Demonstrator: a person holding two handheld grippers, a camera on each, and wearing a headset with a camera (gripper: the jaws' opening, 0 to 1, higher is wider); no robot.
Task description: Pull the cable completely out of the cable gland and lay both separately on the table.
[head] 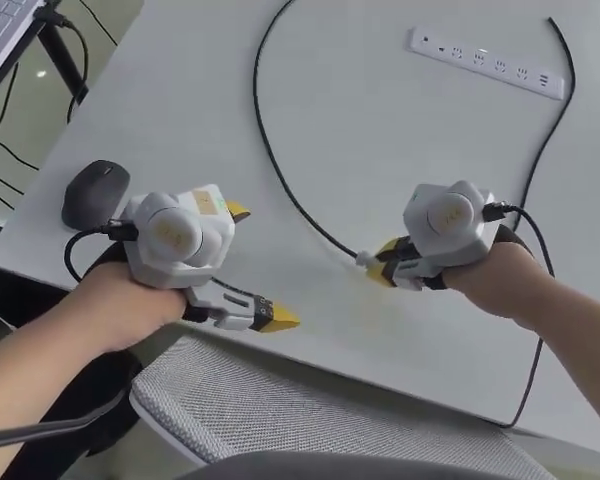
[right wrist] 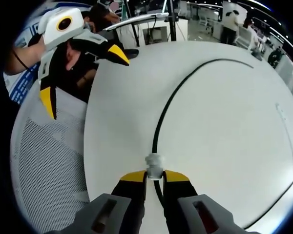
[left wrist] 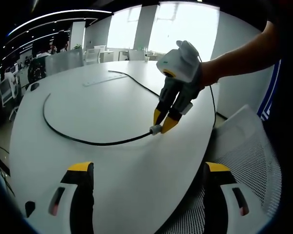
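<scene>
A long black cable curves across the white table and ends in a small white cable gland. My right gripper is shut on the gland near the table's front edge. In the right gripper view the gland sits at the yellow fingertips of the right gripper, and the cable runs away from it and on back between the jaws. My left gripper is held open to the left, with nothing in it. The left gripper view shows the left gripper facing the gland.
A black mouse lies at the table's left edge. A white power strip lies at the back right. Another black cord runs down the right side. A mesh chair stands below the front edge.
</scene>
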